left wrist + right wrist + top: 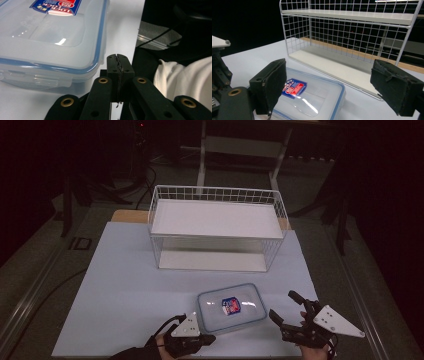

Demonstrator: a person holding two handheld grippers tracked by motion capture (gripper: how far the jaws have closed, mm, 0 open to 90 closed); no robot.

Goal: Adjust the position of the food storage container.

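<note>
Care with the approach matters most at this point: the step in hand looks like taking hold of the clear lidded container (pixel 231 308), probably to lift it toward the white wire shelf rack (pixel 216 227), so the open gripper should straddle one short side squarely, close on the rim rather than the slick lid, and lift level while the other gripper steadies the far side. From the high view, the container lies flat on the pale blue worktop (pixel 125 285), in front of the rack and between the two tools; the left gripper (pixel 209 338) sits just beside its near left corner, and the right gripper (pixel 281 309) rests near its right side with its fingers spread wide and nothing between them. Along the left gripper view, the left gripper's fingers (pixel 113 65) are pressed together, their toothed faces meeting with no gap, holding nothing; the container's blue-sealed corner (pixel 75 70) lies just left of the tips, whether touching I cannot tell, and a white sleeve (pixel 185 80) shows at the right. Along the right gripper view, the two padded fingers (pixel 270 85) stand far apart and empty, the container with its blue and red label (pixel 294 88) lies low between them on the worktop, untouched, and the rack's lower shelf (pixel 332 65) waits beyond it.
</note>
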